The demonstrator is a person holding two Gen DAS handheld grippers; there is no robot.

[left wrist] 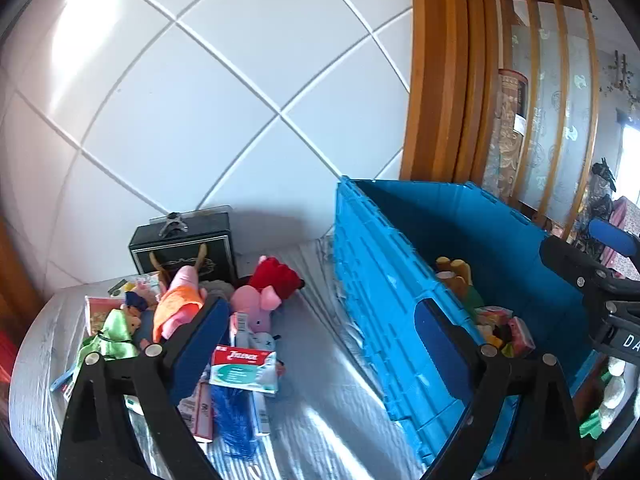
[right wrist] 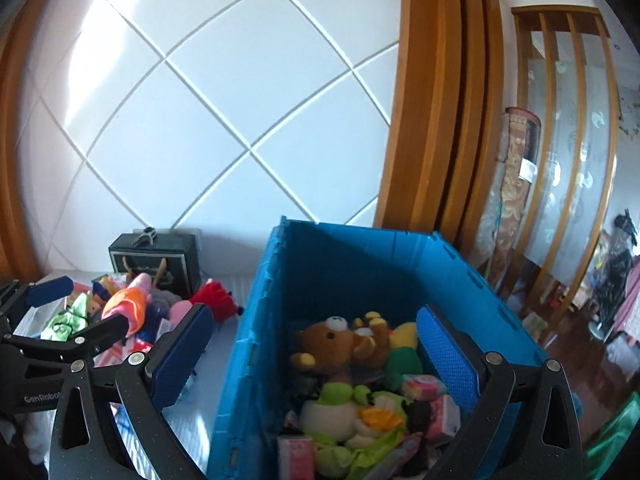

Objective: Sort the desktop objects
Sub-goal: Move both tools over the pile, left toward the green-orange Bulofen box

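My left gripper [left wrist: 320, 340] was spread wide with nothing between its blue pads, one finger over the pile of loose items, the other over the near wall of the blue crate [left wrist: 384, 300]. My right gripper [right wrist: 312, 356] was likewise fully spread and empty, hanging above the crate's open mouth, its right finger inside the rim line and its left finger out over the table.

Below the right gripper the crate already held a brown bear plush [right wrist: 332, 340], a green frog plush [right wrist: 340, 400] and small pink boxes. What remained to sort lay left of the crate on the silver table cover [left wrist: 320, 420]: a pink pig plush in red [left wrist: 264, 296], an orange-wrapped pink plush [left wrist: 176, 308], a green plush [left wrist: 112, 336], a red-and-white medicine box [left wrist: 244, 368] and flat packets beneath it. A black gift box [left wrist: 184, 252] stood behind them against the tiled wall.

I judged the next job to be a pick from that pile with the left gripper. To do it well I would choose the top, free-lying piece, the medicine box or the pig, close across its narrow side, and lift straight up before swinging over the crate wall, so the packets underneath were not dragged along.
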